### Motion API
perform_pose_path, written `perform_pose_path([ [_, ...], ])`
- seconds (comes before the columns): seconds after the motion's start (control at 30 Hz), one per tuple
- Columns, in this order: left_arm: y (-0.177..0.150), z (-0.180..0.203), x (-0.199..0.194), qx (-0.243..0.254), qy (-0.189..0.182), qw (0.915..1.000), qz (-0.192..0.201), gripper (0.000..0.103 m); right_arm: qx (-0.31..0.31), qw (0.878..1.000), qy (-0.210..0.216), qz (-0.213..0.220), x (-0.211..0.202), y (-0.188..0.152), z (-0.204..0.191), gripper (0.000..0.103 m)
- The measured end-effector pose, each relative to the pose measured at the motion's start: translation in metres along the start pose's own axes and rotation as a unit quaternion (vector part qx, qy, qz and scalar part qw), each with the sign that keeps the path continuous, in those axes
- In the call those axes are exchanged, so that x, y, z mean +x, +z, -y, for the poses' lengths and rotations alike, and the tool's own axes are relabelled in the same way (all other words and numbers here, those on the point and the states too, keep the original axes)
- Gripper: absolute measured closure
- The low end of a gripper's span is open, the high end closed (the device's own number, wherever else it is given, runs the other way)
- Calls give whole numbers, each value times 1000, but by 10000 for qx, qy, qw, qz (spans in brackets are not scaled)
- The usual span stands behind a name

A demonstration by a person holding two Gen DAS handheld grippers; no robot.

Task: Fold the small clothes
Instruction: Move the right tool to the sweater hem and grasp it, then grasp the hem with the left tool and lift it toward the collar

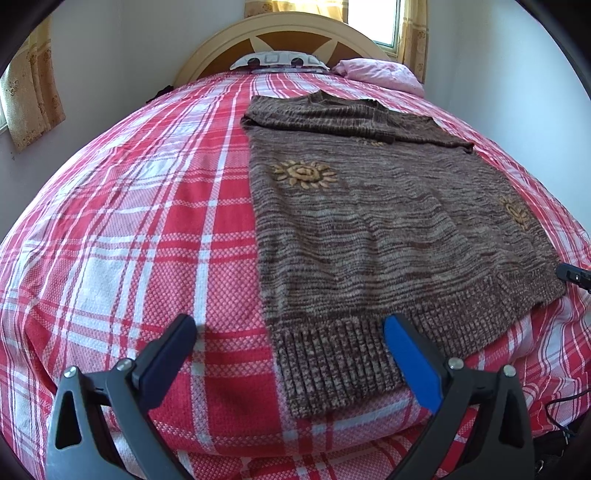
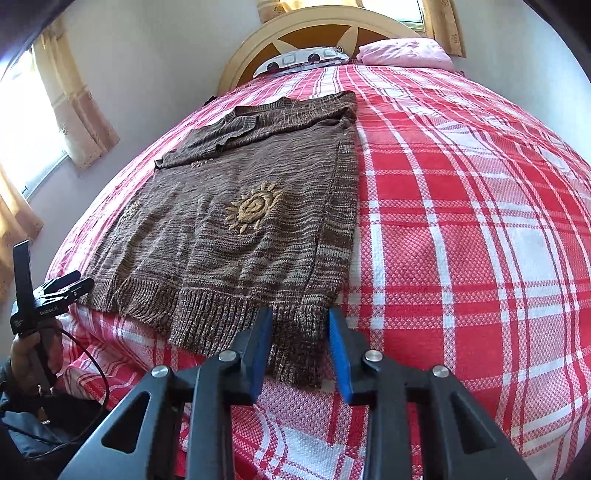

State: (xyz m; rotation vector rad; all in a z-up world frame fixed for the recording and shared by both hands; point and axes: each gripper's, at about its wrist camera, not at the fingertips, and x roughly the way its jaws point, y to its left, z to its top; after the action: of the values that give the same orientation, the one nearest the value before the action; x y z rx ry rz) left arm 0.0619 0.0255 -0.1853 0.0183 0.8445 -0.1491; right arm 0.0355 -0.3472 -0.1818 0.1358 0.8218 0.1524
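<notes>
Bedroom, bed (image 1: 129, 221) under a red and white plaid cover, arched headboard (image 2: 317, 33) and two pillows at the far end, curtained windows on both sides. Left gripper (image 1: 290, 332): fingers spread wide, holding nothing, poised over the near left corner of the ribbed hem; one finger over bare cover, the blue-padded one over the knit. Right gripper (image 2: 300, 325): fingers parted only narrowly, straddling the hem at the near right corner; whether the pads touch the cloth I cannot tell, no grip closed. Brown knit sweater (image 1: 369, 229) lies flat on the bed, hem toward the grippers and just over the mattress edge, neck toward the headboard, sun motifs (image 2: 253, 206) facing up. Sleeves look already folded in: one lies across the chest near the collar, and a strip of fabric lies doubled along the right side. Judgement: side folds done, the lengthwise fold of hem up to shoulders remains, and both grippers are placed to start it
</notes>
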Motion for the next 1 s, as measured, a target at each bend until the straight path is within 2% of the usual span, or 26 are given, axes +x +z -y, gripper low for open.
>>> perform_pose_path([
  [0.1,-3,1,-3,3,-59,10000,20,4,-27,10000,-12,5,1,0,-2,71],
  [0.23,-9,4,-11,113,-210,9997,49,20,-18,10000,44,6,0,-2,-1,71],
  [0.4,-15,4,-18,138,-367,9992,47,23,-18,9999,121,-21,-3,-7,-2,71],
  [0.43,-16,3,-19,113,-411,9991,59,27,-13,9999,129,-19,-3,-7,-1,71],
  [0.47,-15,1,-20,66,-477,9988,67,34,-2,9999,136,-19,-3,-6,-1,72],
  [0.5,-15,0,-21,32,-514,9986,84,42,15,9999,143,-10,-3,-7,0,81],
  [0.57,-14,-5,-23,-69,-612,9981,103,66,41,9998,181,-13,-3,-7,1,94],
  [0.63,-12,-10,-23,-217,-782,9967,69,73,118,9996,252,2,-2,-8,3,94],
  [0.7,-11,-12,-22,-316,-859,9958,45,72,135,9994,308,-24,-1,-7,4,94],
  [0.8,-12,-13,-21,-450,-863,9952,116,66,372,9982,473,-4,-1,-7,11,94],
  [0.83,-13,-13,-21,-473,-909,9946,143,61,430,9976,545,-10,0,-7,13,94],
  [0.9,-14,-10,-21,-410,-925,9947,168,59,483,9969,625,-8,0,-7,15,94],
  [0.93,-14,-9,-21,-331,-893,9953,159,60,513,9966,647,-12,0,-6,15,94],
  [1.0,-13,-7,-22,-185,-845,9961,164,74,475,9969,620,-24,0,-6,14,94],
])
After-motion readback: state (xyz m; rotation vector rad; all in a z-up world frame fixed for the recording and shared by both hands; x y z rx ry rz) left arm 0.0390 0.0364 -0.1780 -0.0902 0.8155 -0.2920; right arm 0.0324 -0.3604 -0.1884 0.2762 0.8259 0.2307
